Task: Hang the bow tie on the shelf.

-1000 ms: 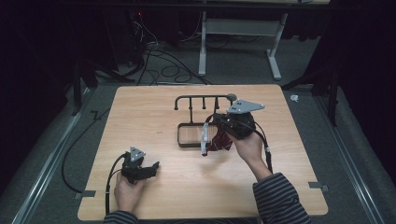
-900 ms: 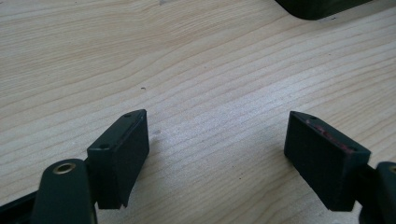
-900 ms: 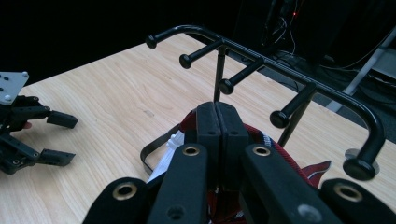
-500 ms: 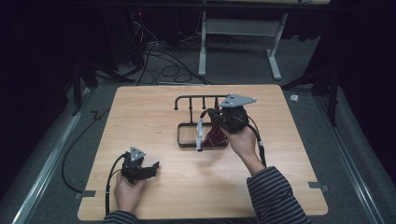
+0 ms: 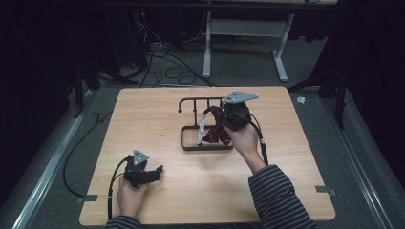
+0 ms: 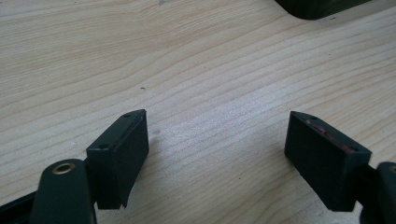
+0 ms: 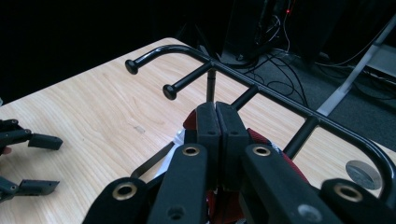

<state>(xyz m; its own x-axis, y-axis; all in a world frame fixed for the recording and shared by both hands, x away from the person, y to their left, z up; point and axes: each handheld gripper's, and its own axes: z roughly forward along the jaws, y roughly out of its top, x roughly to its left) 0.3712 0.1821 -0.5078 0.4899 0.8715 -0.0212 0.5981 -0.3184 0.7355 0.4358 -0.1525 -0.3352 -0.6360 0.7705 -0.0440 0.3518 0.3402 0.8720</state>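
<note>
Right gripper [image 5: 214, 125], fingers pinching the red cloth [image 5: 213, 136], has shifted left along the rack [image 5: 206, 101].

Dim room, lit tabletop, soft shadows

Black metal rack [image 5: 197, 101] on light wood-grain table [image 5: 143, 124]; dark red cloth [image 5: 213, 136] with white strap [image 5: 202, 126]; black grippers, grey plate on right gripper [image 5: 224, 114]; navy-grey striped sleeve [image 5: 279, 195].
</note>
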